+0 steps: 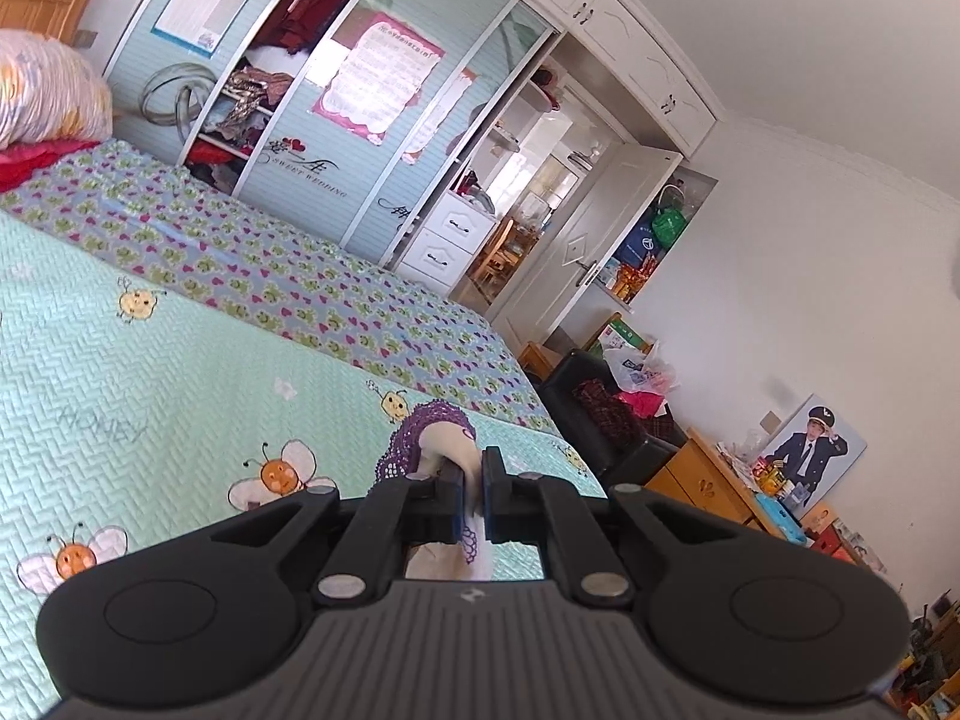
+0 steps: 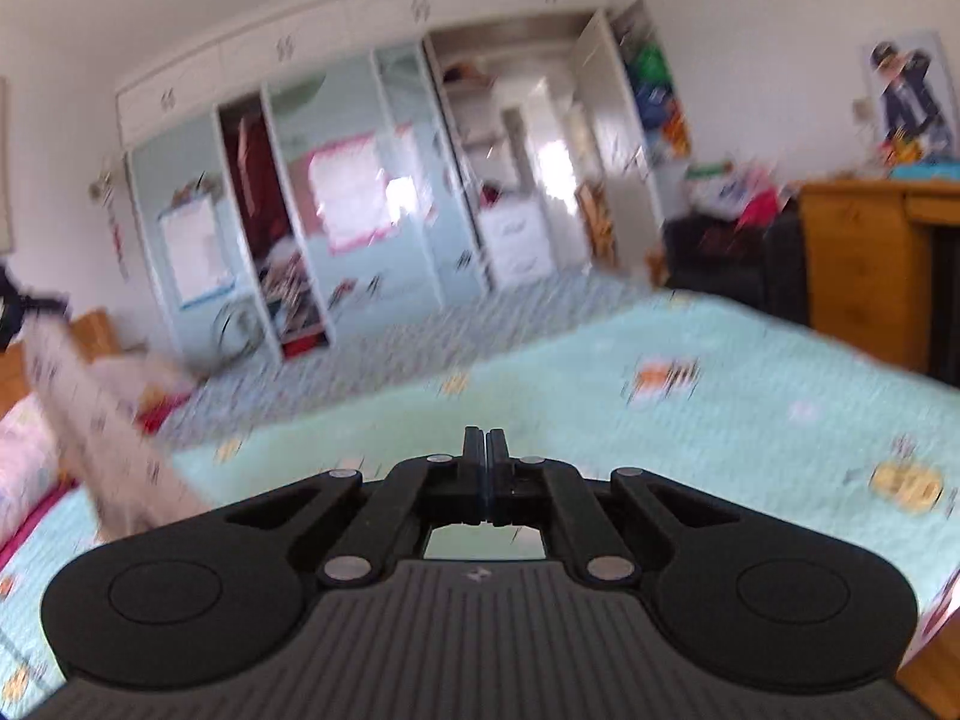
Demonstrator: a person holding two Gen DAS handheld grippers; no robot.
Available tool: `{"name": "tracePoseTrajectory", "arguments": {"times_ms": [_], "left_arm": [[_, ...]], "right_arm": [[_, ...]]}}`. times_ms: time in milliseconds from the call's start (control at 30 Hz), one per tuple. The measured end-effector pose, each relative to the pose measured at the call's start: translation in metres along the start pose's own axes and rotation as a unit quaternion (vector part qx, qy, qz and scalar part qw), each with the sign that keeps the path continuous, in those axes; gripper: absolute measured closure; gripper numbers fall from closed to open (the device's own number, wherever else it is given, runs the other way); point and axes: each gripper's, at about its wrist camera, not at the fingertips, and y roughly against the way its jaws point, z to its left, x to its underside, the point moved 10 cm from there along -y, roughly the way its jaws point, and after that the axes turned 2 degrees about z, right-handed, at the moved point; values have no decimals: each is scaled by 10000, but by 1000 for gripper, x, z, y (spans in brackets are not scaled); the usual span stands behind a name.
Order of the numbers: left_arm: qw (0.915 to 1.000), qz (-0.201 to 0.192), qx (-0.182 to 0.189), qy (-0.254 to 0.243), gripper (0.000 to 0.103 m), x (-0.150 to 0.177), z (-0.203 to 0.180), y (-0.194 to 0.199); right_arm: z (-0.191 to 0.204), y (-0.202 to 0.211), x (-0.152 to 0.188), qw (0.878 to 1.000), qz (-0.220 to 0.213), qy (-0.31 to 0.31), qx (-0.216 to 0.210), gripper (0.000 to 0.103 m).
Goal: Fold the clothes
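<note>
In the left wrist view my left gripper [image 1: 475,468] is shut on a cream garment with purple beaded trim [image 1: 435,429], held a little above the mint quilt with bee prints [image 1: 150,384]. The cloth bunches past the fingertips and hangs down between the fingers. The right wrist view is blurred by motion. There my right gripper [image 2: 485,450] is shut with nothing between its fingers, above the same mint quilt [image 2: 690,420]. At the left of that view a pale patterned cloth [image 2: 96,420] hangs down from the left gripper [image 2: 30,306], dark and only partly in view.
A second bedspread with a frog and heart print [image 1: 270,276] lies beyond the quilt. Behind it stands a sliding-door wardrobe [image 1: 360,90]. A black armchair piled with clothes [image 1: 606,414] and a wooden desk [image 2: 864,264] stand past the bed's foot. Pillows [image 1: 42,90] lie at the head.
</note>
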Motion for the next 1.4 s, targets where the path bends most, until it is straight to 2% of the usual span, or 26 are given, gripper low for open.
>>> {"name": "tracePoseTrajectory", "arguments": {"times_ms": [100, 167, 200, 267, 300, 333, 500, 533, 600, 667, 700, 733, 767, 800, 900, 1000, 1067, 1133, 1267, 1333, 1400], "left_arm": [[10000, -23, -11, -24, 98, -13, -5, 1], [10000, -3, 16, -61, 97, -11, -7, 1], [10000, 27, 21, -88, 97, -7, -7, 0], [9999, 95, -4, -105, 97, 5, -6, -3], [9999, 130, -37, -100, 97, 11, -3, -5], [9998, 165, -72, -94, 97, 17, 0, -7], [9992, 291, -248, -68, 97, 29, 15, -5], [9993, 278, -245, -87, 97, 30, 16, -4], [9993, 252, -238, -125, 97, 30, 17, -1], [9993, 227, -231, -163, 97, 30, 19, 2], [9993, 228, -240, -170, 97, 31, 19, 2], [9993, 231, -249, -175, 97, 32, 20, 1], [9992, 237, -271, -161, 97, 31, 22, -1], [9992, 231, -299, -159, 97, 29, 25, -1], [9991, 118, -377, -165, 97, 8, 31, 0], [9993, -93, -346, 76, 98, -36, 37, -2], [9990, -210, -248, 300, 99, -72, 36, -11], [9988, -341, -297, 200, 99, -110, 24, -26], [9955, -512, -638, -484, 99, -142, -9, -43], [9973, -368, -334, -549, 98, -115, -12, -39], [9977, -105, -131, -656, 95, -76, -7, -37]], "right_arm": [[-11, -6, -6, 9998, 151, 122, -42, 99], [-18, -10, -11, 9995, 251, 204, -70, 99], [-22, -12, -13, 9992, 301, 245, -84, 93], [-22, -19, -6, 9979, 482, 409, -134, 65], [-6, -30, 23, 9947, 753, 675, -208, 38], [10, -40, 51, 9899, 1023, 940, -281, 29], [41, -82, 141, 9670, 1937, 1651, 81, 30], [41, -90, 153, 9636, 2118, 1621, 186, 30], [26, -107, 168, 9615, 2515, 1019, 435, 30], [19, -117, 186, 9589, 2802, 302, 340, 31], [19, -118, 194, 9573, 2884, 9, 219, 50], [22, -114, 203, 9566, 2909, -122, 111, 90], [26, -110, 211, 9557, 2933, -253, 3, 96], [29, -104, 213, 9569, 2877, -381, -110, 96], [36, -76, 157, 9773, 2002, -567, -395, 96], [25, -46, 69, 9950, 878, -434, -193, 96], [12, -36, 13, 9987, 304, -397, -18, 96], [0, -34, -37, 9990, -115, -416, 136, 96], [-13, -38, -112, 9959, -649, -593, 207, 96], [-7, -36, -111, 9965, -637, -516, 137, 96], [-15, -29, -88, 9972, -530, -418, 337, 96]]}}
